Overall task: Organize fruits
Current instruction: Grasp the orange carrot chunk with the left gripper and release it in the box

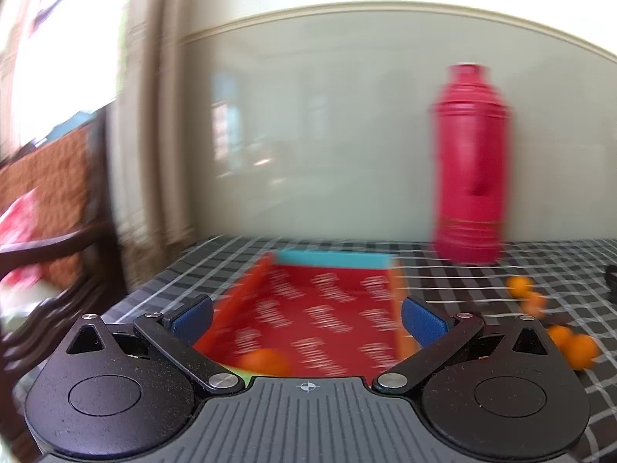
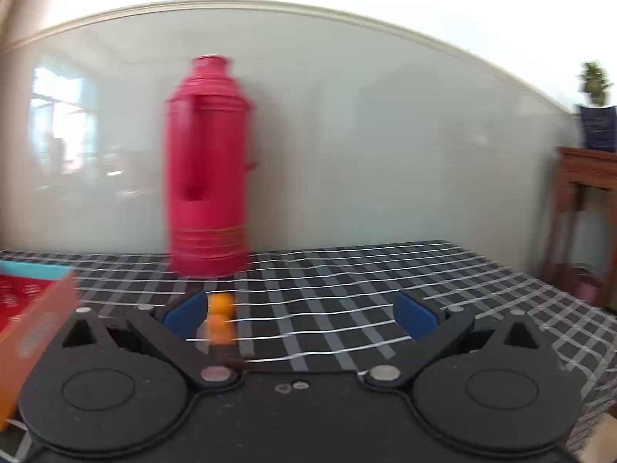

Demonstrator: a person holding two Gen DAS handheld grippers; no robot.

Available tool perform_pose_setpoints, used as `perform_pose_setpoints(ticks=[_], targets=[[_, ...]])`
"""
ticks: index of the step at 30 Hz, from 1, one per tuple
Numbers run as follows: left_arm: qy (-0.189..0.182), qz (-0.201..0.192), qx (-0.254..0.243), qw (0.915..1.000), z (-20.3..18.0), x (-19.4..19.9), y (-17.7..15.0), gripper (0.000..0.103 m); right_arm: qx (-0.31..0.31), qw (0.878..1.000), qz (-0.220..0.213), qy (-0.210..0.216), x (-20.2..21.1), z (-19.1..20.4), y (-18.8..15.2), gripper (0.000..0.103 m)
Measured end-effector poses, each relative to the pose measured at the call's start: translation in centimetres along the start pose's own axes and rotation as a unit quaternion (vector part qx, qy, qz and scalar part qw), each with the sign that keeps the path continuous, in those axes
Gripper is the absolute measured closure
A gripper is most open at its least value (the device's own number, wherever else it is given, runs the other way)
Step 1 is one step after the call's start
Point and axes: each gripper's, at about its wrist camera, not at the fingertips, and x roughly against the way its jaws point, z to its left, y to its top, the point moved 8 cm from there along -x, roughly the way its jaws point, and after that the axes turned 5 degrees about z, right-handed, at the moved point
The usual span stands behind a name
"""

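Observation:
An open red box (image 1: 320, 308) with orange walls and a teal far edge lies on the checked tablecloth. One small orange fruit (image 1: 266, 360) lies inside it near the front. My left gripper (image 1: 306, 314) is open and empty above the box. Several small orange fruits (image 1: 570, 343) lie on the cloth to its right. My right gripper (image 2: 300, 314) is open and empty over the cloth. Two orange fruits (image 2: 219, 318) sit just beside its left finger. The box's corner (image 2: 38, 312) shows at the left of the right wrist view. Both views are blurred.
A tall red thermos (image 1: 468, 162) stands at the back by the grey wall; it also shows in the right wrist view (image 2: 208, 166). A dark wooden chair (image 1: 58, 239) is left of the table. A wooden side table (image 2: 586, 200) stands at right.

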Motion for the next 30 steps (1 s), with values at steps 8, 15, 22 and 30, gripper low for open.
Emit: perform_pose_setpoints(ticks=[8,15,22,30], targets=[[-0.102,0.030,-0.058,0.9927,-10.0,-0.7,-1.6,0.001,-0.040,0.998,0.050,-0.001,-1.6,-4.8,-1.7,0.006],[-0.144,0.075,-0.095,0.9822,-15.2,-1.8,-3.9,0.027,-0.064,0.996,0.060,0.010,-2.0,-6.0,-2.1,0.006],[-0.147,0.100,-0.103,0.9788,-17.0,-3.3,-5.2,0.028,-0.089,0.993,0.065,0.032,-1.9,-6.1,-2.1,0.006],[-0.157,0.128,-0.087,0.9754,-17.7,-4.9,-5.9,0.046,-0.100,0.991,0.073,0.043,-2.0,-5.9,-2.2,0.006]])
